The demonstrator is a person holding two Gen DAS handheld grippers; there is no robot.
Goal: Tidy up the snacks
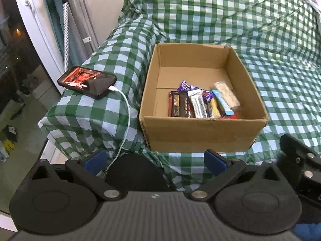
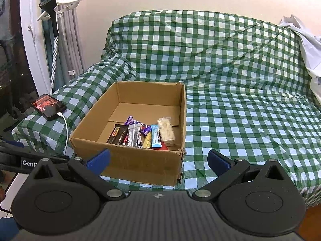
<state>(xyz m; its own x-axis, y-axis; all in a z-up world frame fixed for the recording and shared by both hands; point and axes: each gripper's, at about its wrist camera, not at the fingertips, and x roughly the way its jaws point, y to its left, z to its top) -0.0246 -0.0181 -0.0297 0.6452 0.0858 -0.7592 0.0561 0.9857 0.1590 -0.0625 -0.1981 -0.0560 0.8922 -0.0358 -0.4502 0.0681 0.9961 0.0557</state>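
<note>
Green-checked sofa cover [image 2: 240,104] — cardboard box [image 2: 128,164]

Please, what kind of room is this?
Probably a living room at home: a sofa under a checked cover, curtains by a glazed door, a charging phone on the armrest.

Both wrist views look forward and downward over their own open tongs at the cardboard box [image 1: 202,100] on the checked sofa cover [image 1: 260,30]. The left view sits nearer, facing its front wall squarely. The right view stands farther right, seeing the phone [image 2: 48,106] too.
</note>
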